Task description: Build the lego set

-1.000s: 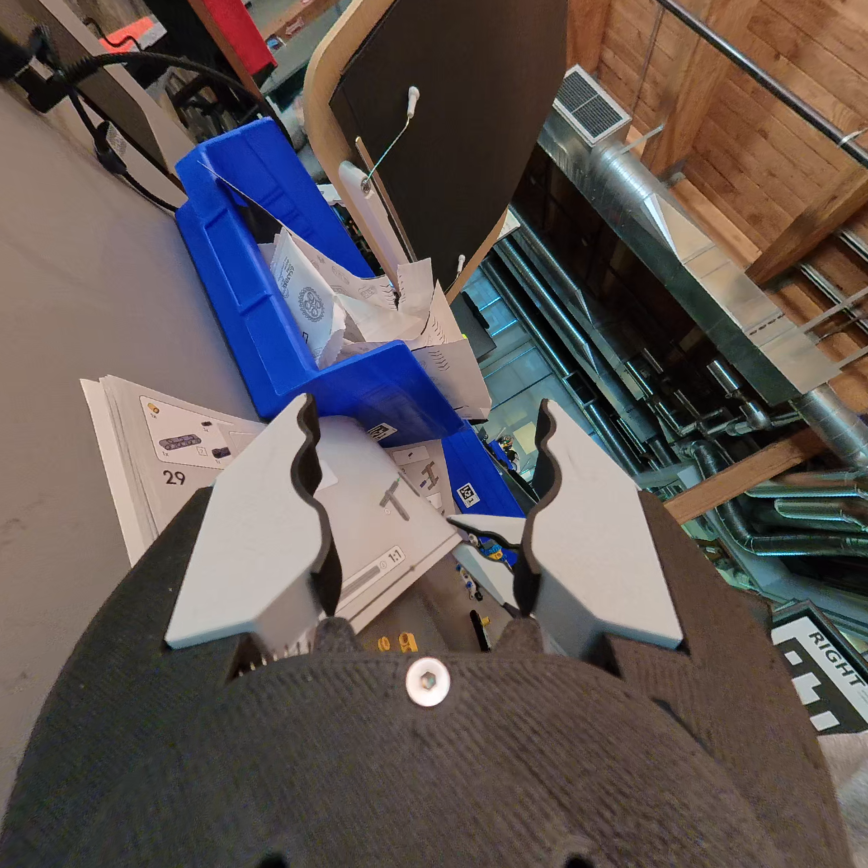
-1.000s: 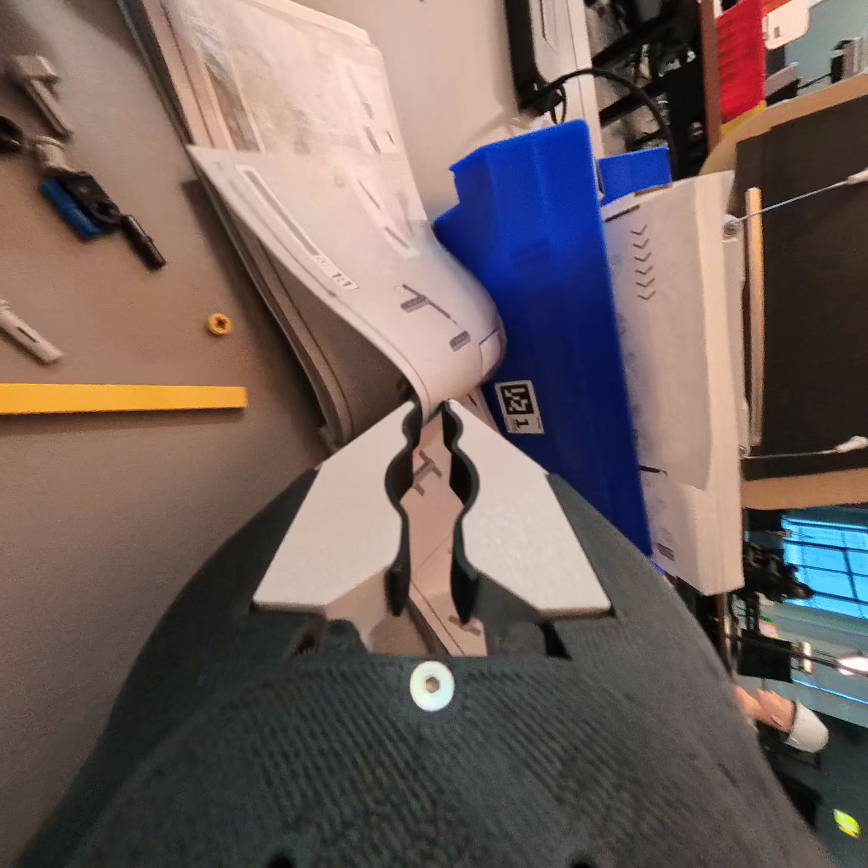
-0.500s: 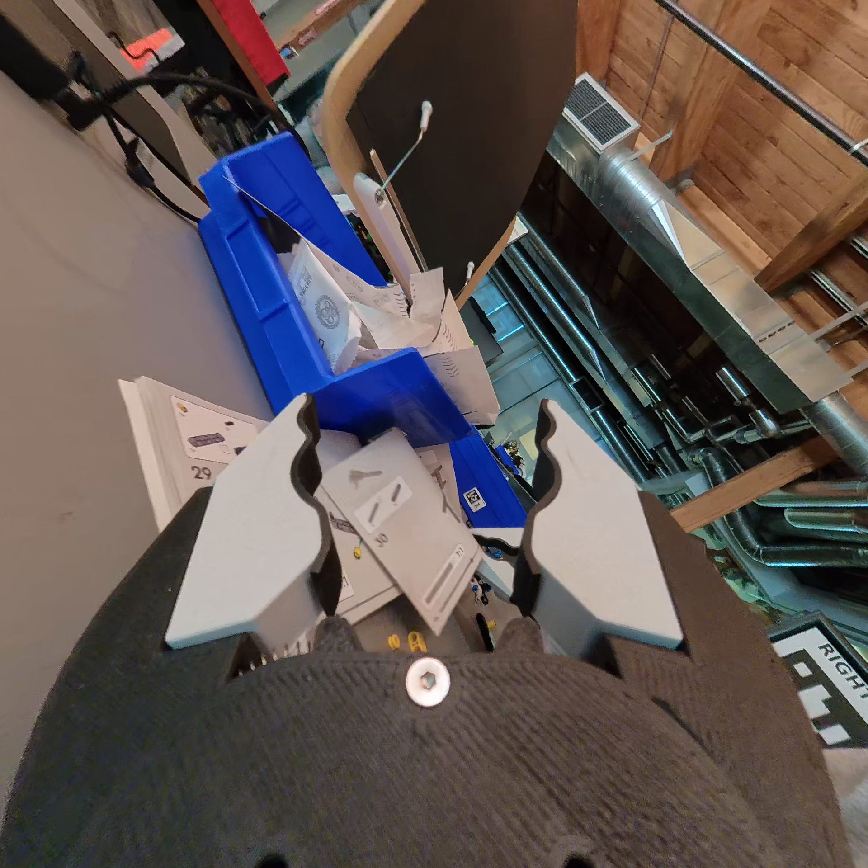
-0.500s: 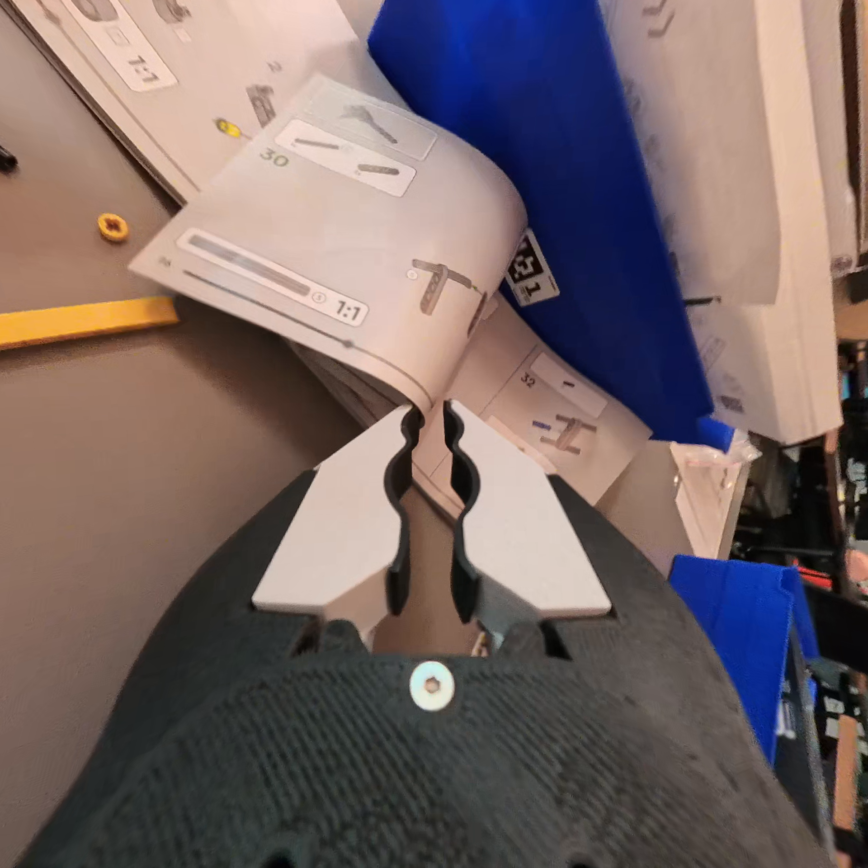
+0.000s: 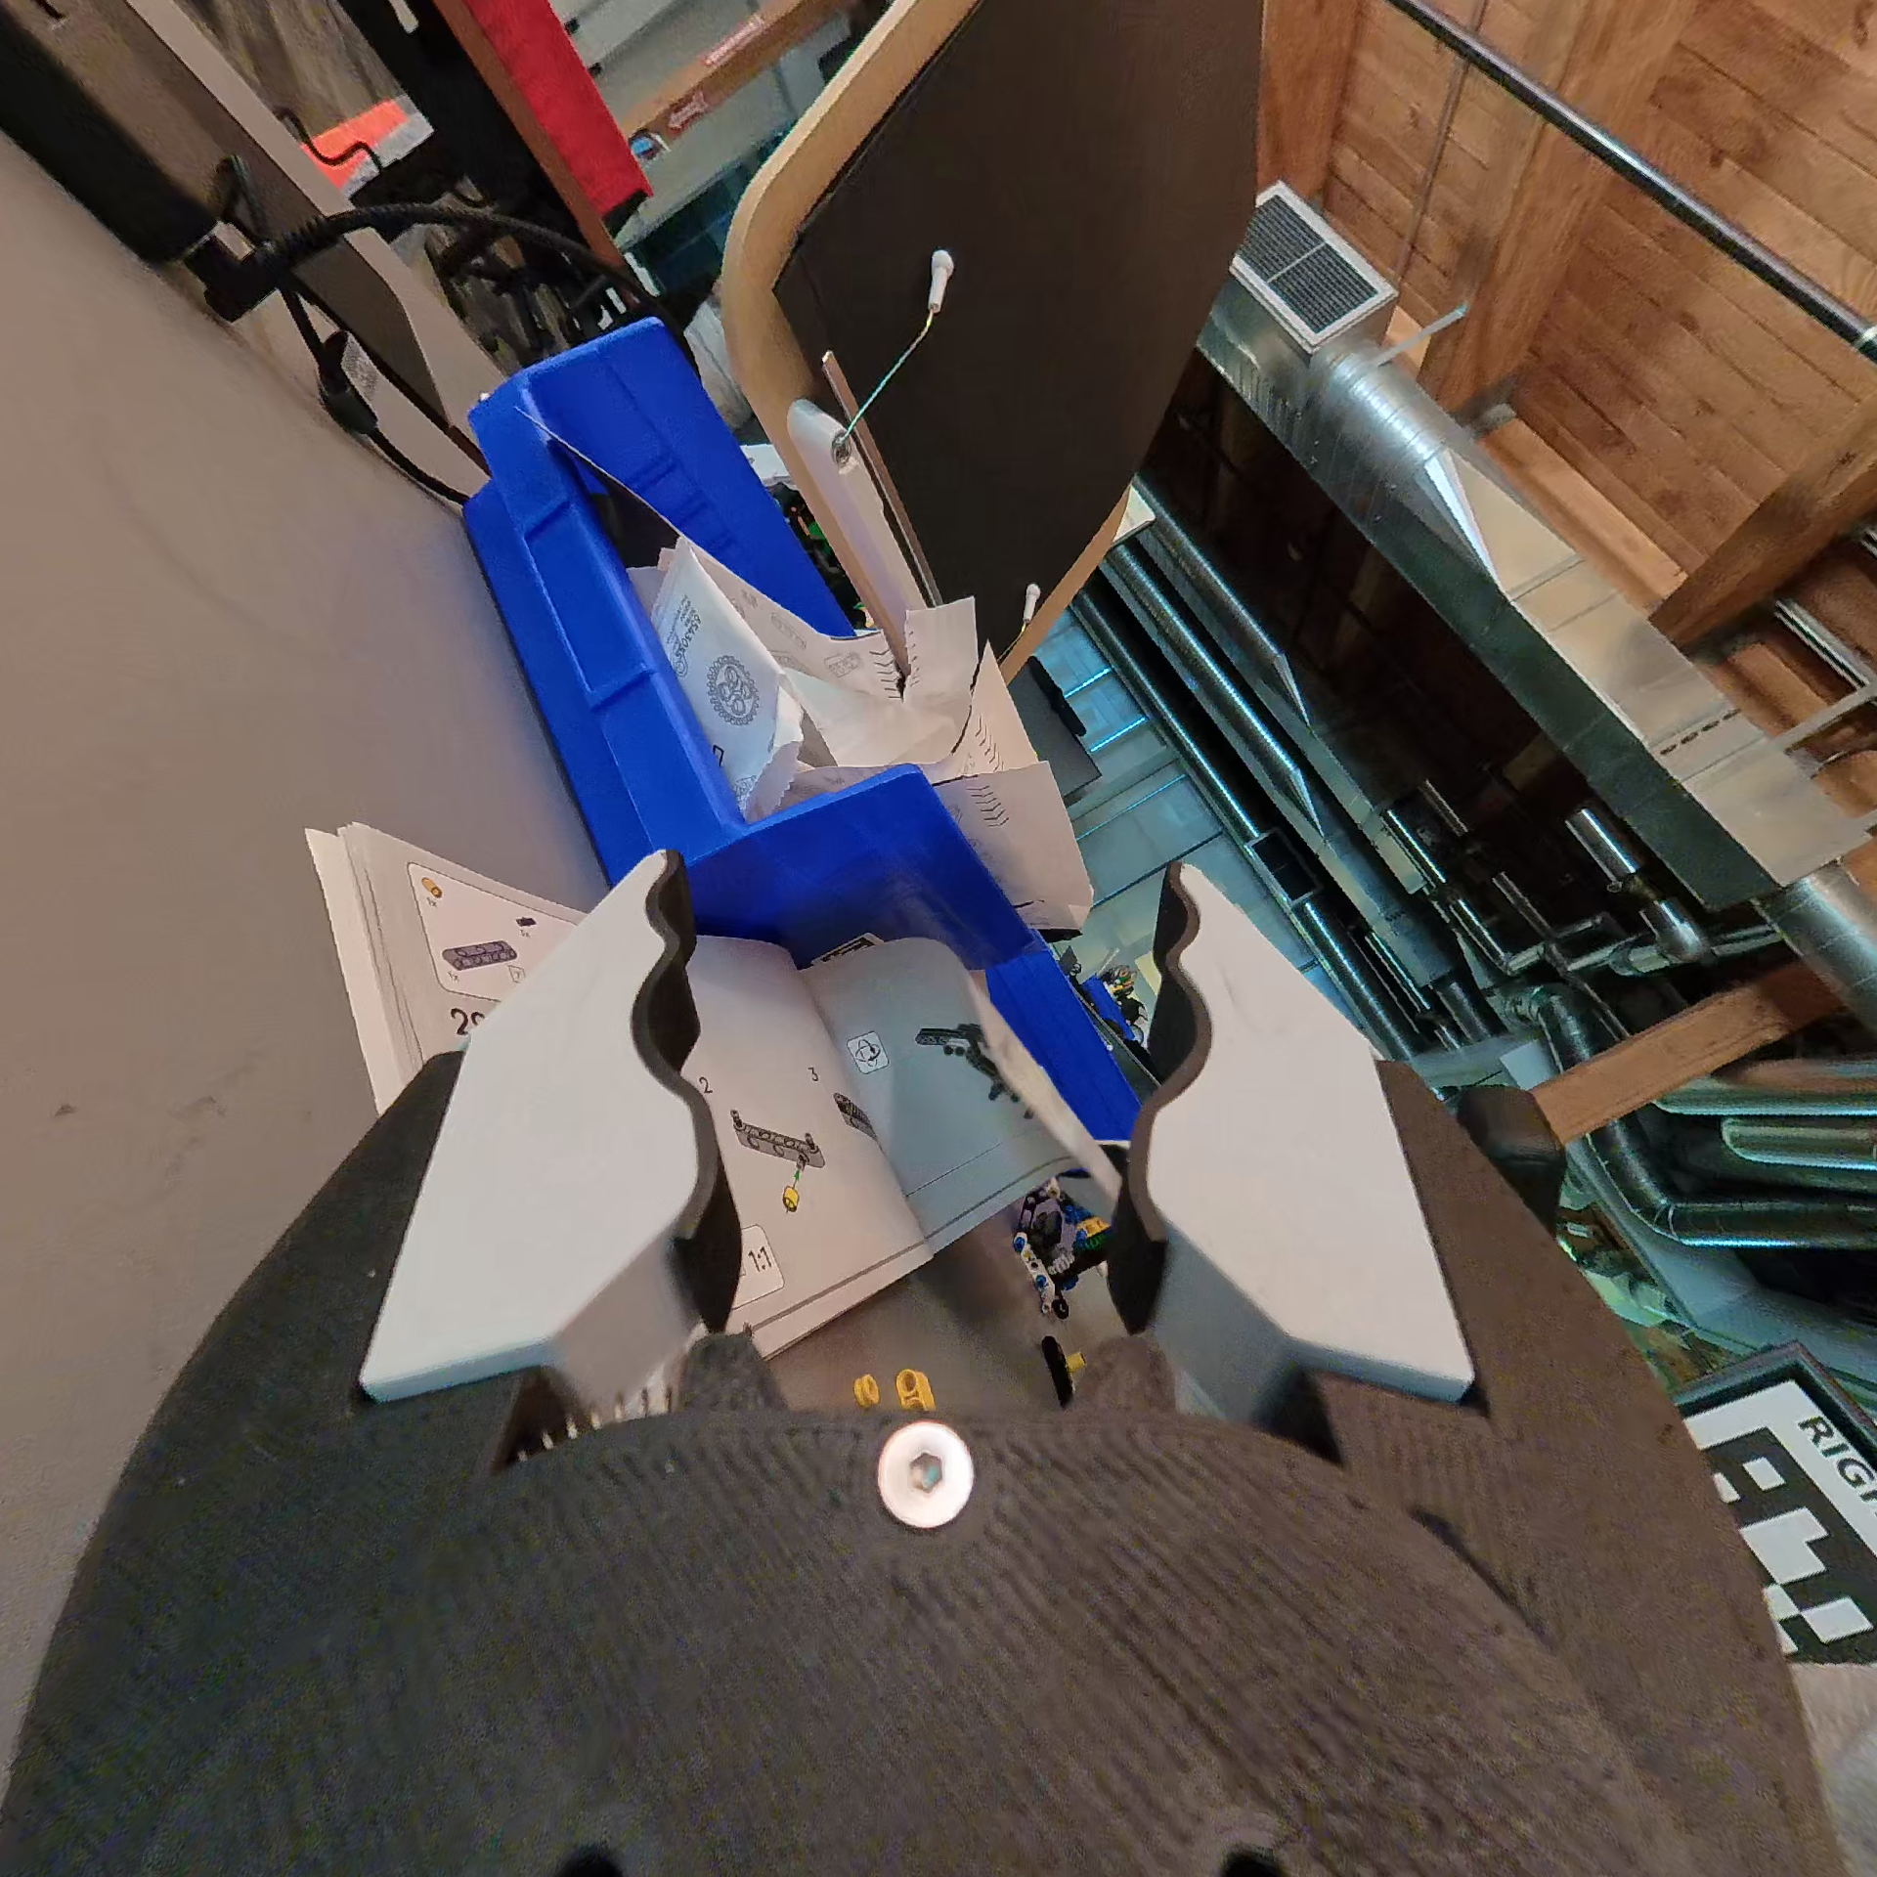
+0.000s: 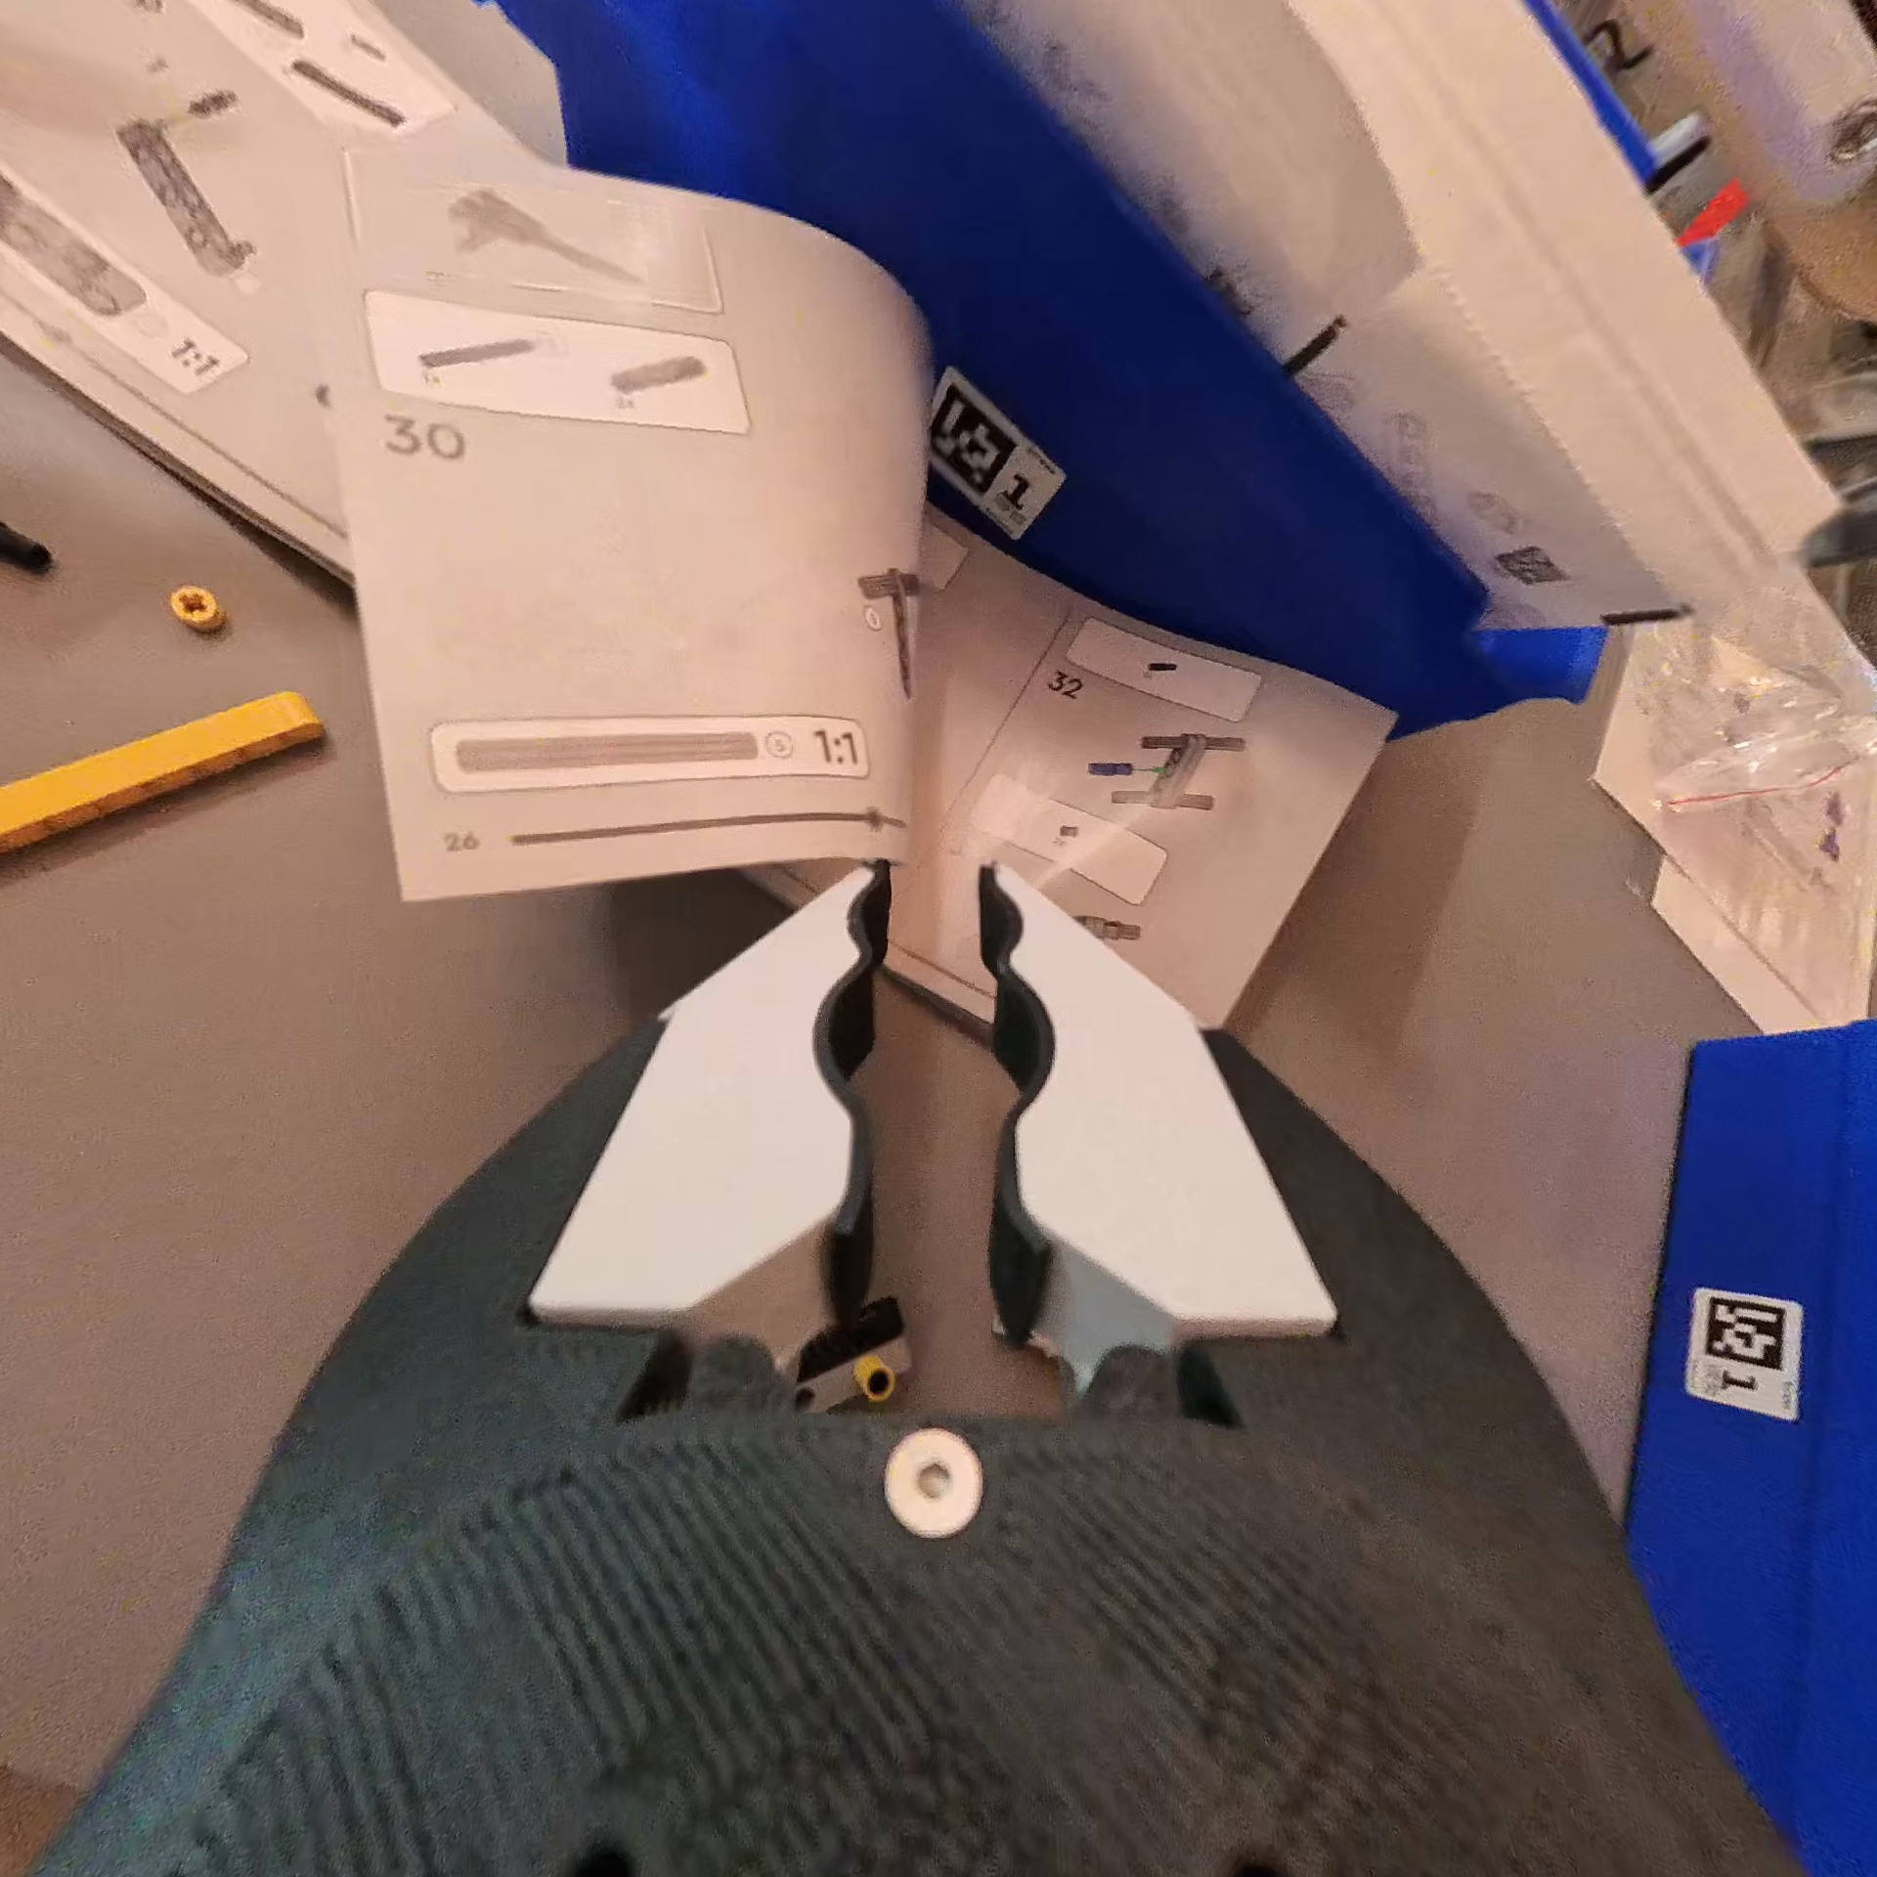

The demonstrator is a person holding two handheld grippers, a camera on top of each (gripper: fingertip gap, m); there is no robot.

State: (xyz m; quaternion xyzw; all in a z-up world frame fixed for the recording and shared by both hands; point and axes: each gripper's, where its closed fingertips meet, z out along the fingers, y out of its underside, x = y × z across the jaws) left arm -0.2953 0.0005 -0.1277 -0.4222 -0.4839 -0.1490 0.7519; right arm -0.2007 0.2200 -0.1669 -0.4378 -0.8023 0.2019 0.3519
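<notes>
The open instruction booklet (image 6: 1107, 802) lies on the grey table against a blue bin (image 6: 1117, 356). One page (image 6: 630, 569) stands curled up, its lower corner touching my right gripper's left fingertip (image 6: 863, 914). My right gripper (image 6: 931, 876) is narrowly open with nothing clamped between the tips. My left gripper (image 5: 919, 904) is wide open and empty above the booklet (image 5: 802, 1127). A long yellow beam (image 6: 152, 762) and a small yellow bush (image 6: 198, 607) lie left of the booklet. A small Lego assembly (image 5: 1056, 1234) and yellow pieces (image 5: 909, 1389) lie beyond the left gripper.
The blue bin (image 5: 609, 650) holds torn white paper bags (image 5: 863, 691). A second blue bin (image 6: 1777, 1422) stands at the right. Clear plastic bags (image 6: 1747, 752) lie beside it. Black cables (image 5: 335, 335) run at the table's far end. The gap from one gripper's tips to the other's is roughly 25 cm. Both grippers' tips are roughly 15 cm from the small yellow bush (image 6: 198, 607). My left wrist view (image 5: 875, 1386) looks at it from another angle.
The right gripper carried the curled page over toward the left and its jaws widened slightly. A new spread now shows under the page. The left gripper stayed open and hardly moved.
</notes>
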